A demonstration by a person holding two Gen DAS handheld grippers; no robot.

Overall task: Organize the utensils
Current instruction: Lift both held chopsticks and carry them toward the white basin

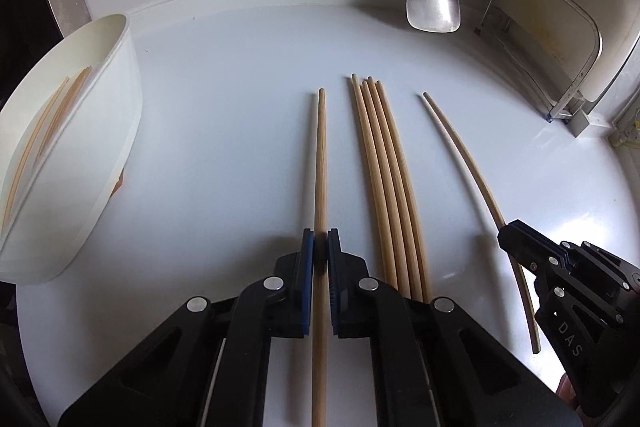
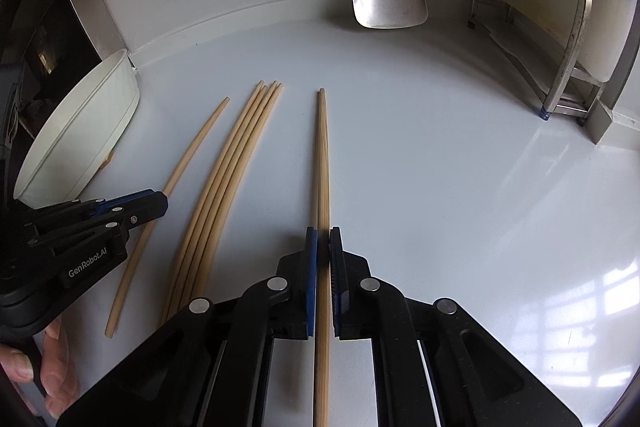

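A white tub [image 1: 100, 131] at nine o'clock on the desk [image 1: 224, 131] holds several chopsticks [image 1: 44, 131]. Left tongs [image 1: 321, 247] pinch one chopstick [image 1: 321, 163]; right tongs [image 2: 323, 247] pinch another [image 2: 322, 155]. Four loose sticks [image 1: 380, 163] lie between them.

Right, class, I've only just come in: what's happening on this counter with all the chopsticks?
A person holds a gripper in each hand. The left gripper is shut on one chopstick, the right gripper on another. A loose bundle lies between them on the counter. The white container already holds some.
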